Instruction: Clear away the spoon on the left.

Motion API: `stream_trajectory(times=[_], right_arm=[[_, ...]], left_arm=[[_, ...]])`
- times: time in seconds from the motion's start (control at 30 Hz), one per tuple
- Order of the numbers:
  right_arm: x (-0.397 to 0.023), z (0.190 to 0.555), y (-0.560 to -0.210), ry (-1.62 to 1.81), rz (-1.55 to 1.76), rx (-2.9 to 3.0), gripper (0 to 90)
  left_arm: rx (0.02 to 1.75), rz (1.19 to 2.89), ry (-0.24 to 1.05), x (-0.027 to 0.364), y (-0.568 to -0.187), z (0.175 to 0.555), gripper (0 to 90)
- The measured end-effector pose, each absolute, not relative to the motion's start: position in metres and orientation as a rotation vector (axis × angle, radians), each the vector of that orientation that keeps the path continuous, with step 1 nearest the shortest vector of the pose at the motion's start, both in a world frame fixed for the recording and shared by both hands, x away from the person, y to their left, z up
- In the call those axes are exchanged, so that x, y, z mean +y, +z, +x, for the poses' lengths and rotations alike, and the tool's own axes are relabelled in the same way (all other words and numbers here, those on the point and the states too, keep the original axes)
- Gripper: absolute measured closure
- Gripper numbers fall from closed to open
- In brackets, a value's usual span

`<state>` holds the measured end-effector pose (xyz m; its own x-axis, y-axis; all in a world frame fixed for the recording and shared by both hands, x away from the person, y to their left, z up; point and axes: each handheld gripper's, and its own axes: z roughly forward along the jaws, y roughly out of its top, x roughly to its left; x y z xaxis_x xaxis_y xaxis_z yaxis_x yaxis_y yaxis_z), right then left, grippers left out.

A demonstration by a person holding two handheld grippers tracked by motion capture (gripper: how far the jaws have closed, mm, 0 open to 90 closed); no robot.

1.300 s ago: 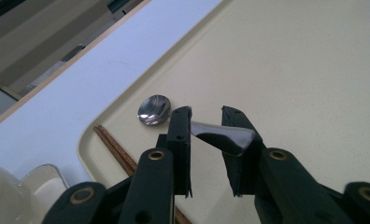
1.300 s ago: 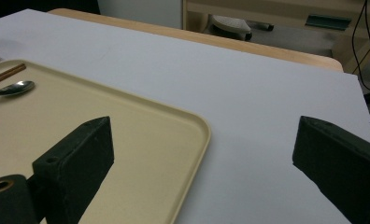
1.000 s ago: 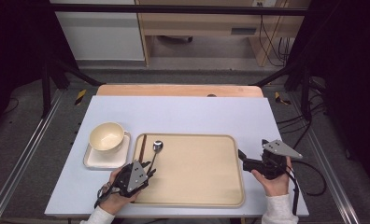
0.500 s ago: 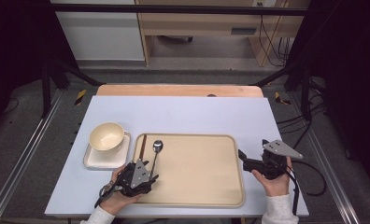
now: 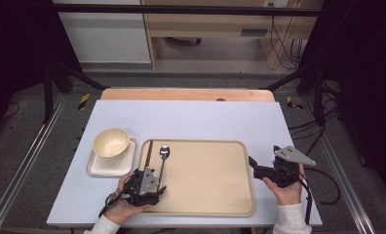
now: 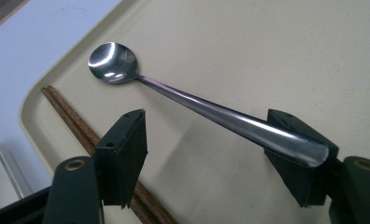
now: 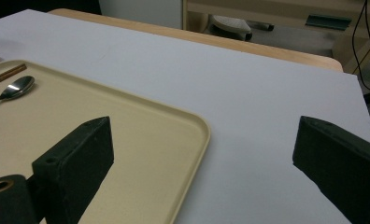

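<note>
The left gripper (image 6: 206,149) is hovering with its jaws spread wide over the beige tray (image 6: 267,56), the metal spoon (image 6: 202,105) lying between them, its handle end resting against one jaw, likely just set down. Wooden chopsticks (image 6: 80,128) are lying just beside the other jaw. The right gripper (image 7: 202,163) is waiting, jaws apart and holding nothing, over the tray's far corner.

One tray (image 5: 215,204), spoon (image 5: 164,152), bowl (image 5: 111,142), plate (image 5: 99,169), two chopsticks (image 5: 149,148).

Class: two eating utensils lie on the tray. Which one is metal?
The spoon, shiny and silver with a round bowl. The chopsticks beside it, along the tray's left edge, are brown wood.
</note>
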<state>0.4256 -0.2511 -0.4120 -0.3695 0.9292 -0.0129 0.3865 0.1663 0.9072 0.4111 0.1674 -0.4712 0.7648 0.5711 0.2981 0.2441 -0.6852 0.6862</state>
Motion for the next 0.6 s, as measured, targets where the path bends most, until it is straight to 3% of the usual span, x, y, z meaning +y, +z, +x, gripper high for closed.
stream_trajectory(times=[0.3, 0.6], right_arm=[[-0.2513, 0.4254, -0.4116, 1.173, 1.248, 1.849, 5.6], [-0.2518, 0.4251, -0.4112, 1.177, 1.248, 1.844, 5.6]], left_arm=[[0.611, 2.321, 0.613, 0.1671, -0.4707, 0.4117, 23.8], [0.604, 2.322, 0.598, 0.1661, -0.4689, 0.4103, 23.9]])
